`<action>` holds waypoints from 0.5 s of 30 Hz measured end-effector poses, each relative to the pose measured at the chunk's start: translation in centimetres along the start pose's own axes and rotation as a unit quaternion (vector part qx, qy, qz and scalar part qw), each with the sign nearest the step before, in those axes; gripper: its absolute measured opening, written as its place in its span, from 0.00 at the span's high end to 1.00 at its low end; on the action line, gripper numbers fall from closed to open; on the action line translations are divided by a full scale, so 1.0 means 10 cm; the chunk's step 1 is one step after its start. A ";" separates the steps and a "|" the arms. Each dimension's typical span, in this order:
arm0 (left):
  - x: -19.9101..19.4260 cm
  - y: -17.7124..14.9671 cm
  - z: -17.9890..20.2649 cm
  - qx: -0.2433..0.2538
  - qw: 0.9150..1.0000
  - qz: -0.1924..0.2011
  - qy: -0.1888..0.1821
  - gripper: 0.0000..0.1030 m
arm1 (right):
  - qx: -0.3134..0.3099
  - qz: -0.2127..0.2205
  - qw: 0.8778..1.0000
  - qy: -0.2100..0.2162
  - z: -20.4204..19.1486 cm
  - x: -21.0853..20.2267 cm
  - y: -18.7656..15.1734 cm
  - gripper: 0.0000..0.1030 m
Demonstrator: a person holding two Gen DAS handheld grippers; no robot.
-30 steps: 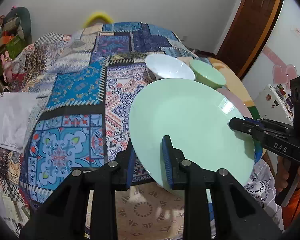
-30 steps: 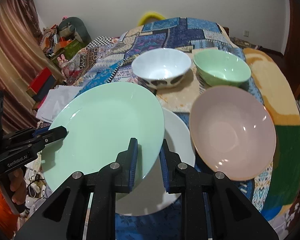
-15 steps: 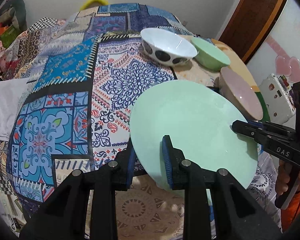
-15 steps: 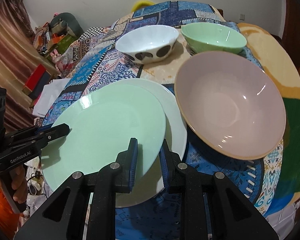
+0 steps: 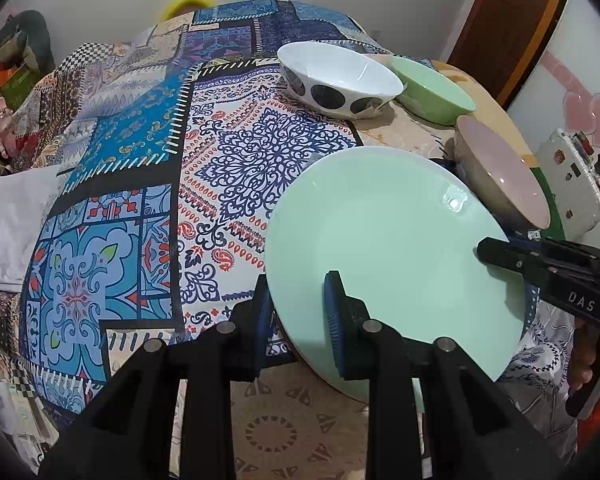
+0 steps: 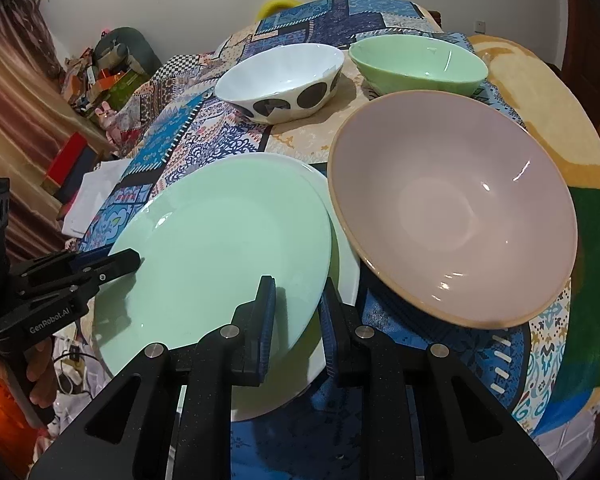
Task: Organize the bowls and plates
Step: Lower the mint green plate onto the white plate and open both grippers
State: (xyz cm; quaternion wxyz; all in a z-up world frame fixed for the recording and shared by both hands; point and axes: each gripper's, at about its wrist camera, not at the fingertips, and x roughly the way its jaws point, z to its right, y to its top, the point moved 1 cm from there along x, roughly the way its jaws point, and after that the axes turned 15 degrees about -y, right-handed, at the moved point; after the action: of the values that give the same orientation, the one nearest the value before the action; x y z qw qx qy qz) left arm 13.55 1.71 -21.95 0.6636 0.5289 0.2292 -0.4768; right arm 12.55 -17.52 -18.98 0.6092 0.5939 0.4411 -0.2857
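Over the last second the green plate (image 6: 220, 248) has come down from a raised, tilted carry and now lies low over the white plate (image 6: 342, 256), whose rim shows as a crescent along its right edge at the centre of the right wrist frame. Both tools are pinching it — the left tool (image 5: 300, 312) grips the near rim at the lower middle of the left wrist frame, the right tool (image 6: 296, 320) clamps the opposite rim. Whether green rests fully on white I cannot tell. To the right sits the pink bowl (image 6: 452, 208), its rim just beside the plates; the spotted white bowl (image 6: 280, 80) and green bowl (image 6: 416, 64) stand behind in the upper frame on the patterned bedspread (image 5: 228, 168). The stacking looks nearly done — letting go seems the next call
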 end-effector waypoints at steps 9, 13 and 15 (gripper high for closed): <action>0.13 -0.01 0.01 0.009 1.000 -0.011 0.026 0.76 | -0.006 0.005 1.000 -0.001 0.00 -0.02 0.00 0.81; 0.13 0.00 -0.01 0.001 1.000 -0.011 0.020 0.76 | -0.011 0.019 1.000 -0.019 0.03 -0.08 -0.01 0.81; 0.11 0.00 -0.03 -0.007 1.000 -0.011 0.013 0.76 | -0.014 0.026 0.999 -0.028 0.03 -0.13 0.01 0.81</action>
State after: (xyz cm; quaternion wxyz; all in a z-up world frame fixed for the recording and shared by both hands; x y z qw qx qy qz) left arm 14.09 1.56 -22.98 0.6589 0.5277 0.2469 -0.4759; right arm 12.10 -18.07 -17.80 0.6370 0.5885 0.4120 -0.2798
